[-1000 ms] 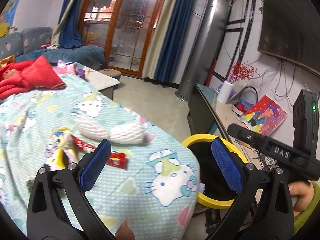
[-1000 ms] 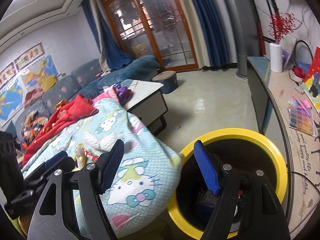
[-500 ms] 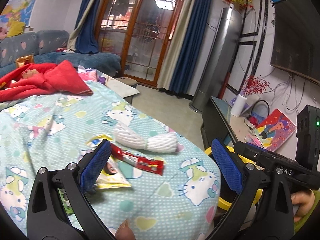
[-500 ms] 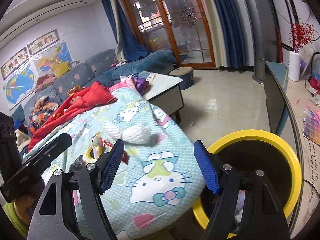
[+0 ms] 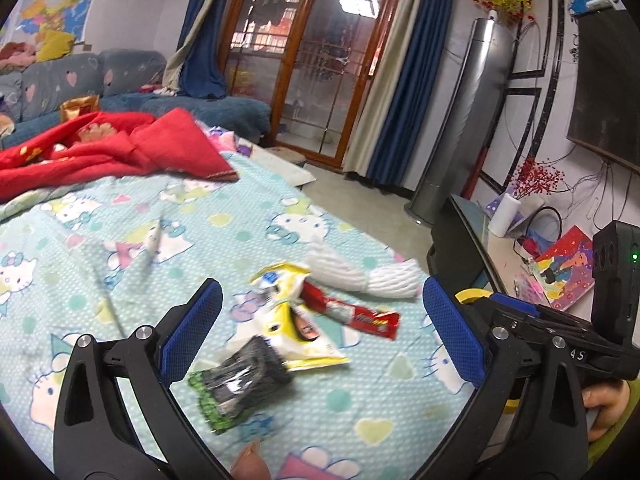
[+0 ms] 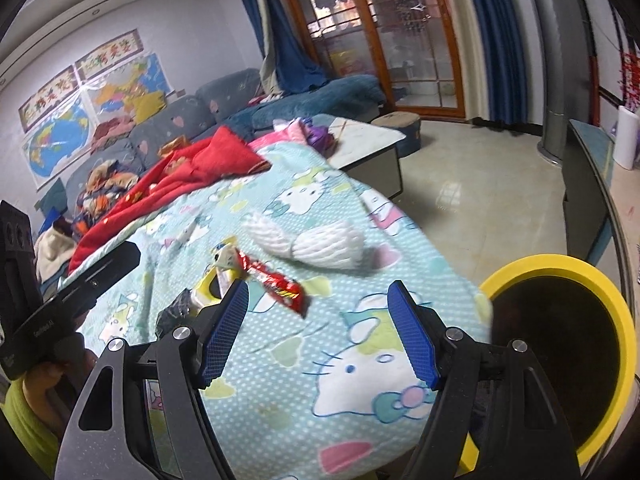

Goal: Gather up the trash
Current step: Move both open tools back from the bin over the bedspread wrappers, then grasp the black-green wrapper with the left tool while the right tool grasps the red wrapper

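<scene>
Trash lies on a cartoon-cat blanket (image 5: 100,248) (image 6: 360,364): a red wrapper (image 5: 352,314) (image 6: 276,280), a yellow packet (image 5: 296,328) (image 6: 208,288), a black-and-green packet (image 5: 236,376) (image 6: 176,308) and white foam fruit netting (image 5: 360,276) (image 6: 308,240). My left gripper (image 5: 320,328) hangs open above the packets, nothing between its fingers. My right gripper (image 6: 320,332) is also open and empty, over the blanket just short of the red wrapper. A yellow-rimmed bin (image 6: 560,344) (image 5: 474,294) stands at the blanket's right edge.
A red cloth (image 5: 120,152) (image 6: 192,168) is heaped at the far end of the blanket. A low white table (image 6: 368,148), a grey sofa (image 5: 60,80) and a TV stand (image 5: 472,232) (image 6: 592,184) ring the tiled floor (image 6: 460,200). A person's hand (image 5: 604,404) holds the right gripper's handle.
Both views have swung left from the bin toward the blanket. The wrappers now sit between the left fingers, and the bin has slid to the right edge. Both grippers stayed open.
</scene>
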